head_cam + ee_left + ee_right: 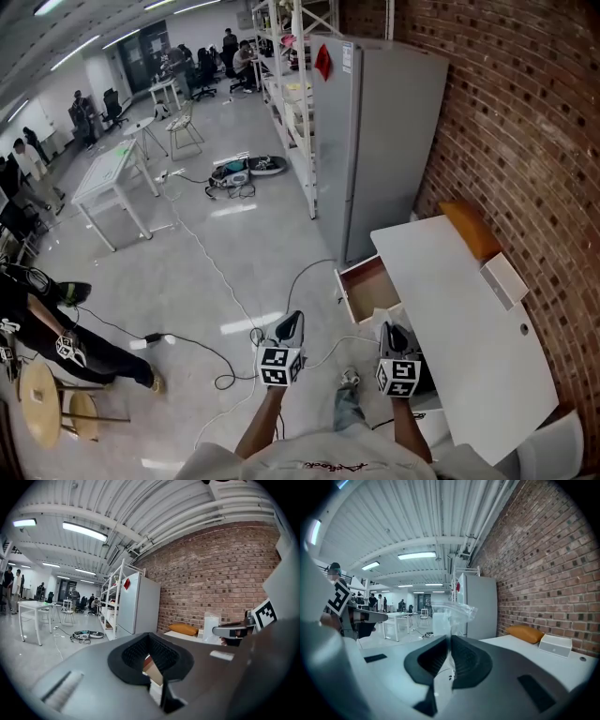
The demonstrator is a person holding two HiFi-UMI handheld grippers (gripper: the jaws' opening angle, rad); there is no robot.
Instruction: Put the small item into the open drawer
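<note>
Clear plastic bag (451,613) stands up from the right tool (450,641), whose jaws are pressed together on its lower edge. It looks light, limp and slippery, likely to sag or slide, so a hold well in on the film seems safest. Left tool (149,638) has its jaws together on nothing. Beyond both, the open drawer (373,286) juts from under the white surface (469,309).

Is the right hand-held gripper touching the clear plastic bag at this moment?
Touching. The right gripper view shows the right hand-held gripper with its jaws shut on the clear plastic bag, which sticks out beyond them.
</note>
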